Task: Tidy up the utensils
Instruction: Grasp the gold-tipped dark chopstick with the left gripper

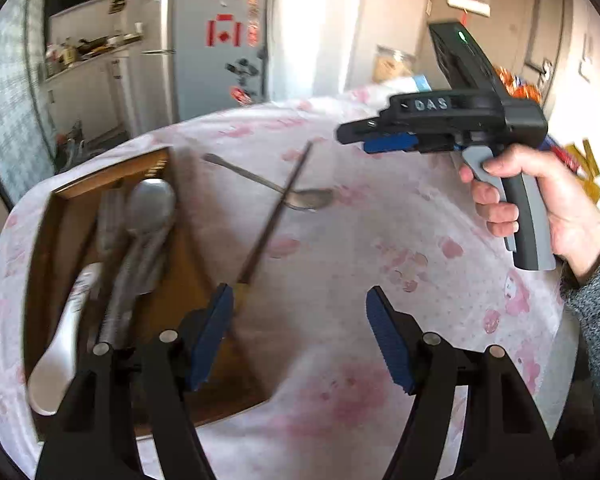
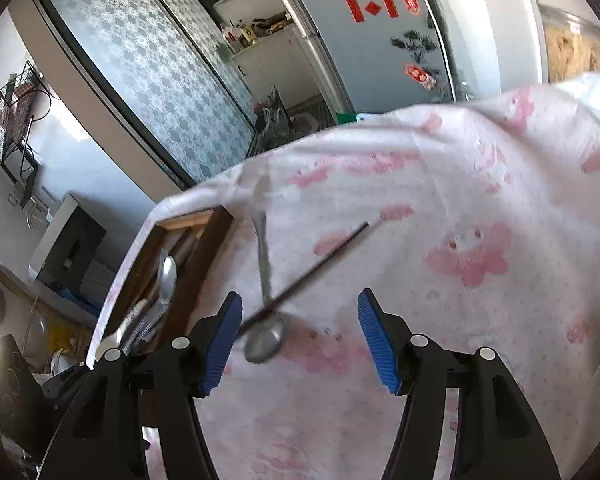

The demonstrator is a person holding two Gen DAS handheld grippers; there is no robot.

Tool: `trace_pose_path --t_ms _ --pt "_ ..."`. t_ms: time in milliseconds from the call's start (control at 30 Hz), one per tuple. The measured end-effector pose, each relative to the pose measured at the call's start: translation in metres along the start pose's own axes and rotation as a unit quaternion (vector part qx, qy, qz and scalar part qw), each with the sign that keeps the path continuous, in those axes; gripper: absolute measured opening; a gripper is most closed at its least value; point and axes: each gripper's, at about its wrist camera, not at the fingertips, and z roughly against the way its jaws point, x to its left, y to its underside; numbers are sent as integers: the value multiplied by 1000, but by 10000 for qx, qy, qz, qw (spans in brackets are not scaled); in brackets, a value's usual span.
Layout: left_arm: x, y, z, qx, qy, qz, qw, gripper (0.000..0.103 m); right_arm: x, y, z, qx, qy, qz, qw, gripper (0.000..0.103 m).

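A steel spoon (image 1: 300, 196) lies on the pink-flowered counter (image 1: 380, 264), a thin dark chopstick (image 1: 278, 216) slanting across its neck. Left of them a wooden tray (image 1: 44, 248) holds more spoons and a white ladle (image 1: 60, 352). Left tool (image 1: 300, 336) and right tool (image 2: 300, 336) both gape, released

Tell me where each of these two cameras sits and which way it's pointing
Left wrist: on the open left gripper, looking down over the wooden tray and tablecloth; the right hand with its right gripper shows.
Right wrist: on the open right gripper, facing the fridge.
Shared: metal spoon, crossed by a chopstick.
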Motion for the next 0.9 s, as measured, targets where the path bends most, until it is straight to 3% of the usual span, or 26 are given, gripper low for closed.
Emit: trace_pose_path --t_ms 100,267,400,633,767,833,900 --pt "-12 -3 -17 143 21 -136 9998 72 1 7 -7 168 -320 -99 9993 61" --pt "-6 -11 -35 201 -63 -69 9998 72 9 14 -18 340 -502 -84 9981 57" --pt "13 -24 -46 277 -185 219 9992 58 13 14 -18 287 -595 -49 9978 57" --pt "18 -34 -61 411 -382 80 9984 53 3 12 -15 194 -846 -243 9959 57" --pt "11 -30 -65 449 -437 -35 9980 36 -3 11 -10 105 -824 -308 9961 57" --pt "8 -29 -63 463 -409 -49 9981 9 -6 9 -9 79 -784 -353 9963 57" --pt "4 -27 -61 458 -465 -85 9978 7 -8 8 -9 75 -753 -399 9963 57"
